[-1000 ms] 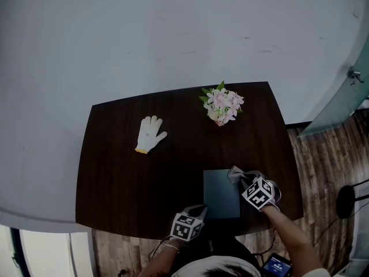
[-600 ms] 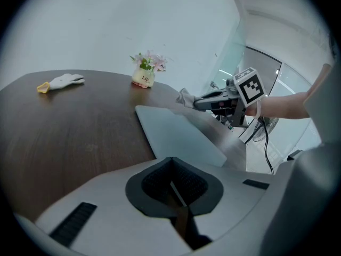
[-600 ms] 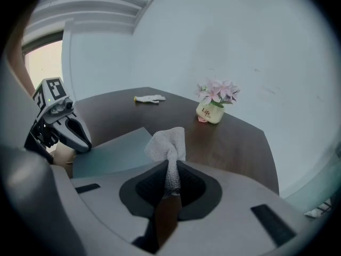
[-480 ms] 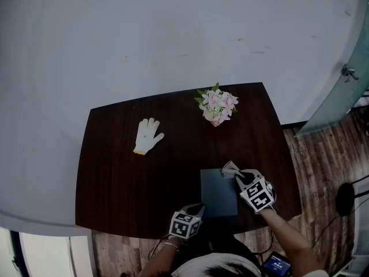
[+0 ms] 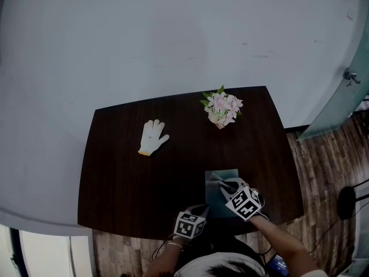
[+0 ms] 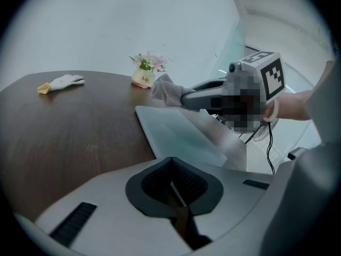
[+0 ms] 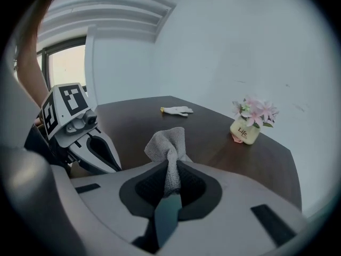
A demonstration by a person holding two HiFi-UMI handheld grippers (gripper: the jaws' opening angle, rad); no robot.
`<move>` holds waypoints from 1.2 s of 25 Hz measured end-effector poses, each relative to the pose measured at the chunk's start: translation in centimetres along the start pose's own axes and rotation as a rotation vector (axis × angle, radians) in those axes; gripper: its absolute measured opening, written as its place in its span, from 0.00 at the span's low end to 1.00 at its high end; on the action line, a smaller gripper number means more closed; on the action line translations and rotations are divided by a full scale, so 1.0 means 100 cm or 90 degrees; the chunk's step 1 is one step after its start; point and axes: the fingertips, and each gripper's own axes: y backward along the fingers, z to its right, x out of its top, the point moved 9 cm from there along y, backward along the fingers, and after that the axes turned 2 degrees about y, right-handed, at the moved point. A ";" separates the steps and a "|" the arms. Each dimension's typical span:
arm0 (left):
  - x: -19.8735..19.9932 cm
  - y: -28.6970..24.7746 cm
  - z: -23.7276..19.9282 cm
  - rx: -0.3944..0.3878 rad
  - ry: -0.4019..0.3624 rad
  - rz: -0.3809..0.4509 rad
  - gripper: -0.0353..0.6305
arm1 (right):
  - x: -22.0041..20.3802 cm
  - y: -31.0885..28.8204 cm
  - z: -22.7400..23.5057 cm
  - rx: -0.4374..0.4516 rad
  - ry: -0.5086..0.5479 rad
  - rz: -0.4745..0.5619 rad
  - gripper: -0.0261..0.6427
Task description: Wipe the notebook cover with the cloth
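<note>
Wiping seems barely begun: the right gripper (image 5: 226,184), clamped on a crumpled grey cloth (image 7: 167,143), is over the flat dark-teal notebook (image 5: 214,203) at the dark wooden table (image 5: 127,172) near edge. The left gripper (image 6: 177,204) has its jaws together, empty.

The left gripper (image 6: 173,181) has its fingers pressed together, holding nothing. Ahead, a notebook (image 6: 178,135) lies flat on the dark tabletop (image 6: 80,121). The right gripper (image 6: 184,97) holds a grey cloth (image 6: 166,91) over its far end.
</note>
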 end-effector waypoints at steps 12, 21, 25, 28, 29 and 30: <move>-0.001 0.002 0.000 -0.001 0.000 -0.001 0.08 | -0.009 -0.045 -0.041 0.063 0.124 -0.106 0.10; 0.000 0.003 -0.001 -0.002 0.003 -0.003 0.08 | -0.019 -0.039 -0.032 0.042 0.121 -0.127 0.10; 0.001 0.002 0.000 -0.002 0.003 -0.002 0.08 | -0.027 -0.030 -0.023 0.027 0.107 -0.133 0.10; 0.000 0.002 0.000 -0.001 0.002 -0.002 0.08 | -0.035 -0.024 -0.020 0.016 0.096 -0.134 0.10; 0.000 0.002 0.001 0.000 0.001 -0.002 0.08 | -0.038 -0.022 -0.019 0.013 0.093 -0.134 0.10; 0.000 0.002 0.001 0.001 0.001 -0.001 0.08 | -0.040 -0.019 -0.017 0.009 0.090 -0.134 0.10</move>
